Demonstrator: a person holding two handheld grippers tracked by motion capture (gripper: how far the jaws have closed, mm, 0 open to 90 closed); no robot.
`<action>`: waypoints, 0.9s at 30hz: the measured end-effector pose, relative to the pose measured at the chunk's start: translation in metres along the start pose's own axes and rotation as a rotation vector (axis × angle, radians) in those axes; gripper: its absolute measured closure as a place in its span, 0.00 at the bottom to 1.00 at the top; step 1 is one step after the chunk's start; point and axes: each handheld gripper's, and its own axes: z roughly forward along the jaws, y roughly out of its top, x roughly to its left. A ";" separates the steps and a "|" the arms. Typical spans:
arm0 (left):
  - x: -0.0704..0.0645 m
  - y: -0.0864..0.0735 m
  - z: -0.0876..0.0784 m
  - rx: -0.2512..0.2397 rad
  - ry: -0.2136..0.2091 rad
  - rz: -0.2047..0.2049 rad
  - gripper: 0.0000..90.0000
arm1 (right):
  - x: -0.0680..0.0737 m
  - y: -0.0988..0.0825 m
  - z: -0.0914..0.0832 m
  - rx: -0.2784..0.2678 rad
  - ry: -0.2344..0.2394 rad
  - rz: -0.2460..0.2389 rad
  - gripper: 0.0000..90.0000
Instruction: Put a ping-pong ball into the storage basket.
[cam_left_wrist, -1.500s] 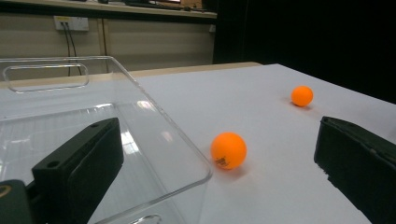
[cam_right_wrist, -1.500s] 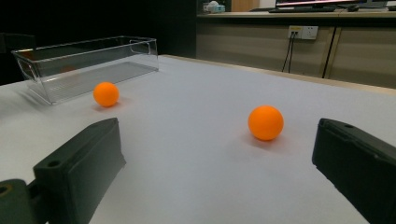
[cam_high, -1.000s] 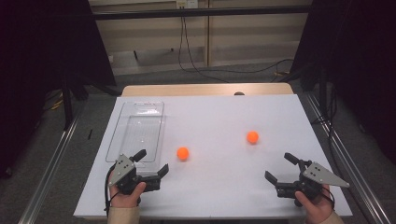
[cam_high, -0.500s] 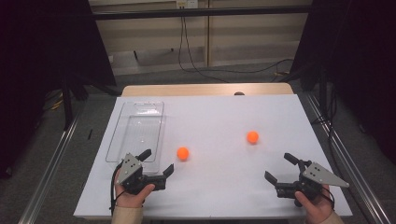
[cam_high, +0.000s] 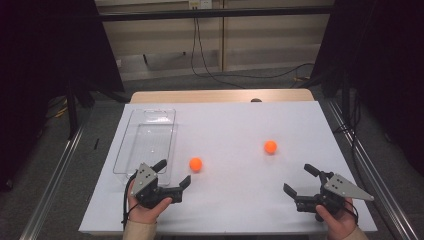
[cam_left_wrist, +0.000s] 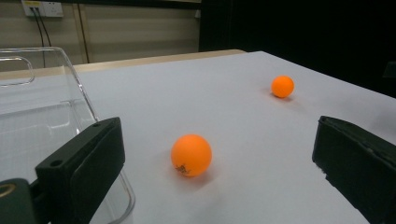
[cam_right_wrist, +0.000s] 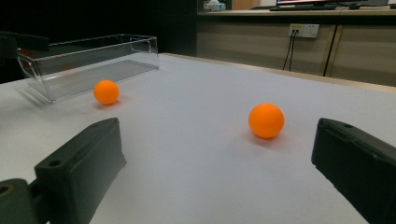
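Nudging forward at lower left, the left hand-held gripper, jaws spread, now nears the orange ball at centre tabletop; pickup looks imminent; right hand-held gripper spread, idle.

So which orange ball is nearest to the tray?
The left ball, a short way right of the tray; the other ball lies farther right.

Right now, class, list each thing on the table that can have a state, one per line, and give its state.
Left tongs: open, holding nothing, just short of the nearer ball.
Right tongs: open, holding nothing.
Nearer orange ball: loose on the table, beside the bin.
Farther orange ball: loose on the table, apart from both tongs.
Clear plastic bin: upright, empty.
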 end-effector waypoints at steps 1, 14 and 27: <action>0.000 0.000 0.000 -0.002 -0.001 -0.001 0.03 | 0.000 0.000 0.000 0.000 0.000 0.000 0.02; -0.006 0.004 0.008 0.007 -0.015 -0.005 0.03 | 0.000 0.000 0.000 -0.001 0.002 0.001 0.02; -0.013 0.005 0.015 0.030 -0.027 -0.003 0.04 | 0.000 0.000 0.000 -0.004 0.004 0.002 0.02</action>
